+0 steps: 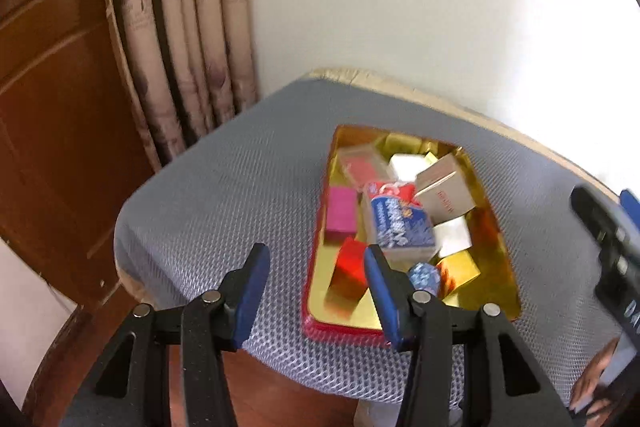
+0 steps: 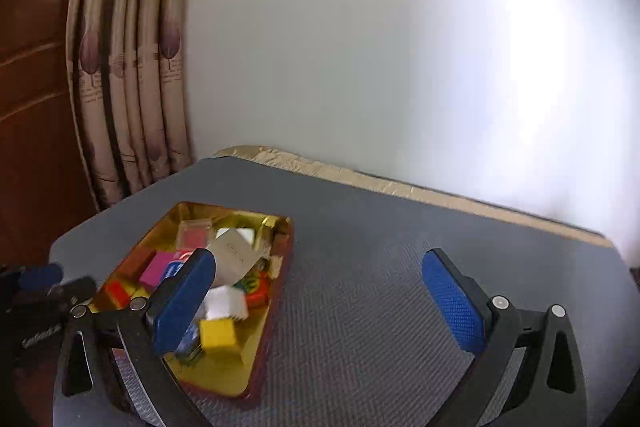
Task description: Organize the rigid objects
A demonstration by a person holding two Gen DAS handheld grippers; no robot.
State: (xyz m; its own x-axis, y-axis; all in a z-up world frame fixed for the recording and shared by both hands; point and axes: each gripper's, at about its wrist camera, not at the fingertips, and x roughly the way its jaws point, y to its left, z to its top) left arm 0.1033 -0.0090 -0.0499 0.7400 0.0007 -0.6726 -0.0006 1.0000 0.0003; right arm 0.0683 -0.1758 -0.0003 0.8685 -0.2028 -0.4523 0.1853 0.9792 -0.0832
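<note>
A gold-lined tin tray with a red rim [image 1: 340, 323] [image 2: 236, 379] sits on a grey mesh mat. It holds several small boxes: a blue and white packet [image 1: 400, 223], a magenta box [image 1: 341, 213] [image 2: 158, 269], a red block [image 1: 350, 267], a beige carton [image 1: 446, 193] [image 2: 236, 259], a white box [image 2: 224, 301] and a yellow box [image 2: 218, 333]. My left gripper [image 1: 316, 297] is open and empty above the tray's near end. My right gripper [image 2: 320, 301] is open and empty, its left finger over the tray; it also shows in the left wrist view [image 1: 612, 227].
The grey mat [image 1: 224, 203] [image 2: 380, 287] covers a small table with a tan edge [image 2: 360, 173] against a white wall. A beige curtain [image 1: 188, 39] and a brown wooden door [image 1: 52, 115] stand to the left. The wood floor lies below the table's near edge.
</note>
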